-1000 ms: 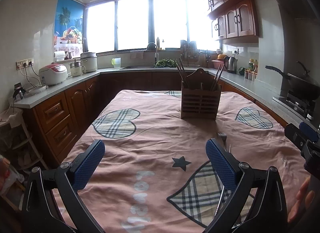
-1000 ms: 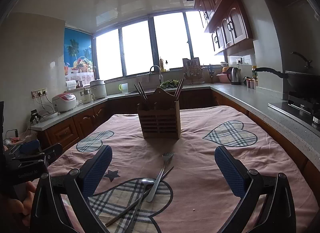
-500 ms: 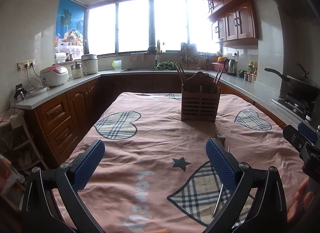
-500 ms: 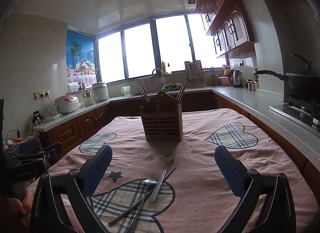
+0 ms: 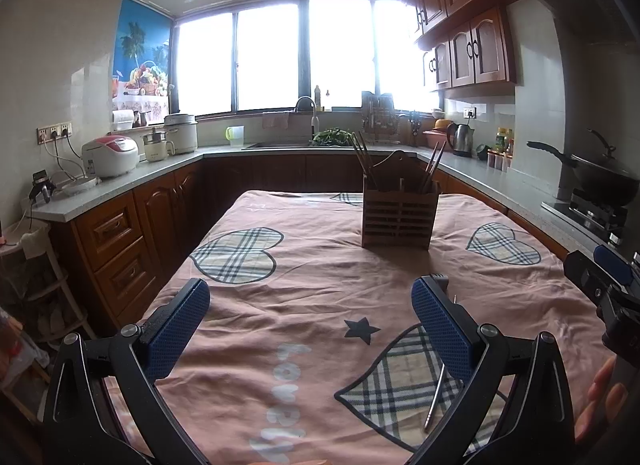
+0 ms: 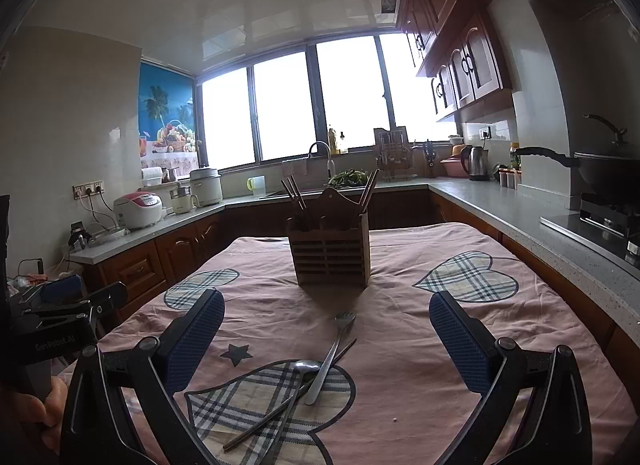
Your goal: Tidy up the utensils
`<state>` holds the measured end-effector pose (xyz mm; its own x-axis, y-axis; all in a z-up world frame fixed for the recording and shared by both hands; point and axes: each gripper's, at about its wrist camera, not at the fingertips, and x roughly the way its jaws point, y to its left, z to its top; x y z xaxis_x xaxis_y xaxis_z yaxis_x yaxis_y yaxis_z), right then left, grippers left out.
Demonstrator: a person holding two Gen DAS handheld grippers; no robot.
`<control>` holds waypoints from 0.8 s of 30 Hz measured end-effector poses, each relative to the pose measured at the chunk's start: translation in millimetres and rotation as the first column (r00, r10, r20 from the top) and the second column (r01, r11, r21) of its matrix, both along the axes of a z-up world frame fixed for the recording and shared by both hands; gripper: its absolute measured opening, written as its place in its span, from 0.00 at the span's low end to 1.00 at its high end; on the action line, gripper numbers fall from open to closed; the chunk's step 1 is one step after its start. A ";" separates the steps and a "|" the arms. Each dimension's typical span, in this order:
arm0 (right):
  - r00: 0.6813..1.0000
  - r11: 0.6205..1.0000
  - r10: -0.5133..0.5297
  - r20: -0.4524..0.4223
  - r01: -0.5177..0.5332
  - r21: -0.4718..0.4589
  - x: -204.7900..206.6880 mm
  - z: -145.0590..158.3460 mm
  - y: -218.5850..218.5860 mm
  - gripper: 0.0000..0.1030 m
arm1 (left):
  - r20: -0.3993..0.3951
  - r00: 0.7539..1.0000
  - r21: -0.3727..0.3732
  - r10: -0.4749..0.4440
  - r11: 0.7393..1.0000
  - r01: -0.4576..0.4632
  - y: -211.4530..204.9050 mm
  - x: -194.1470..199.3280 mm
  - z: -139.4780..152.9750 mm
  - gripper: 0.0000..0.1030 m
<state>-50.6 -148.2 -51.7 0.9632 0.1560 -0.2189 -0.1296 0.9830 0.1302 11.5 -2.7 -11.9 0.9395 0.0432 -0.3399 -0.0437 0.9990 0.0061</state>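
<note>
Kitchen daylight falls on a pink-clothed tabletop [image 6: 400, 345] where a wooden utensil holder [image 6: 330, 255] stands, chopsticks already slotted upright. Nearer than the holder lie a fork [image 6: 332, 353], spoon [image 6: 298, 389] and loose chopsticks [image 6: 288, 405], overlapping and partly cut off. Left claw [image 5: 310, 329] and right claw [image 6: 326, 341] both gape empty, likely readying a pickup.
</note>
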 end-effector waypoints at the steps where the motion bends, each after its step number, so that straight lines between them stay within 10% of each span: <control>1: 1.000 1.000 0.002 0.001 -0.002 0.001 -0.4 0.5 -0.2 1.00 | 0.001 1.000 0.000 0.000 1.000 0.000 0.1 -0.3 0.5 1.00; 24: 0.999 1.000 0.016 0.042 -0.016 -0.006 -10.5 8.6 2.2 1.00 | 0.017 1.000 0.015 -0.006 1.000 0.006 -2.8 -6.2 3.8 1.00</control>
